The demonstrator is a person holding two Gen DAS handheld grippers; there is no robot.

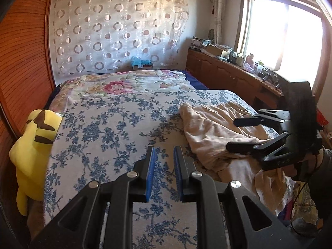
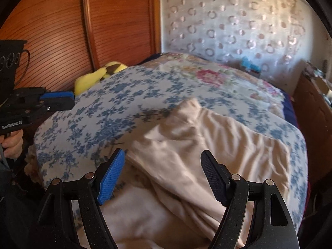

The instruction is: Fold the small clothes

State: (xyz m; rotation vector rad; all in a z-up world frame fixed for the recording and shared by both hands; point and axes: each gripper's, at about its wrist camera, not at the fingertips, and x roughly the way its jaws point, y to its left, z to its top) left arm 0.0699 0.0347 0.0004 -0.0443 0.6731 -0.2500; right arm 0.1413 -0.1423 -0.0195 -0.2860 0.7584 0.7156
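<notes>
Right gripper (image 2: 162,175) hung jaws apart over beige garment (image 2: 186,145) — likely lining up a grab; left gripper (image 1: 164,174) jaws narrowly apart, empty.

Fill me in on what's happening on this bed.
A person holds a tool in each hand over a bed with a blue floral cover. A crumpled beige garment lies unfolded near the edge. The right tool hangs over it with jaws wide, holding nothing. The left tool, jaws narrow and empty, is over bare cover beside it.

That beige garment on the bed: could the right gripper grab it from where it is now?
Probably yes. The right gripper is open just above the crumpled beige garment, with nothing between them.
</notes>
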